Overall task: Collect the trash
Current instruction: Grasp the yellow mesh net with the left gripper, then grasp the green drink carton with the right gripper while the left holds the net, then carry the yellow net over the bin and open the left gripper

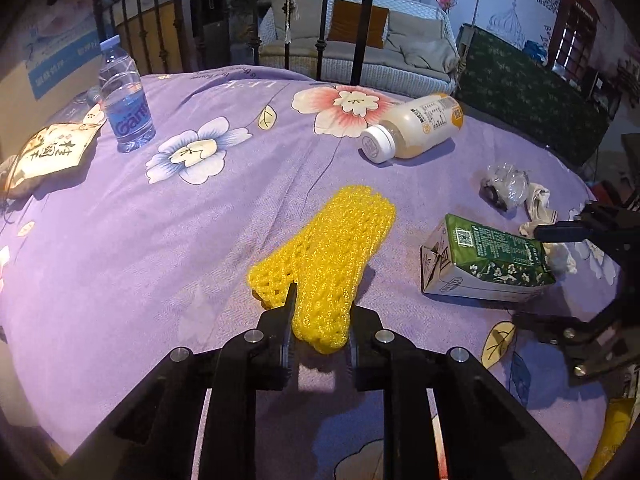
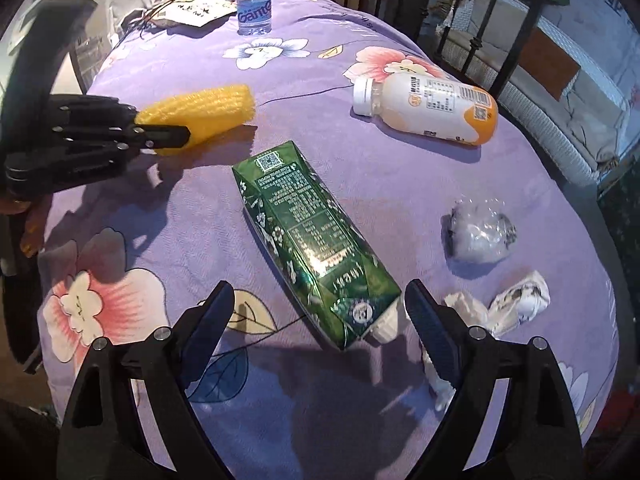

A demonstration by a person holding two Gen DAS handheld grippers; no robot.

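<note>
My left gripper is shut on the near end of a yellow foam net sleeve, which lies on the purple flowered cloth; it also shows in the right wrist view. My right gripper is open, its fingers on either side of the near end of a green drink carton lying flat; the carton also shows in the left wrist view. A white and orange bottle lies on its side further back. A crumpled clear wrapper and crumpled tissues lie to the right.
An upright water bottle stands at the far left, next to a printed tag. The round table's edge curves close on the right. A black iron railing and a wicker sofa lie beyond the table.
</note>
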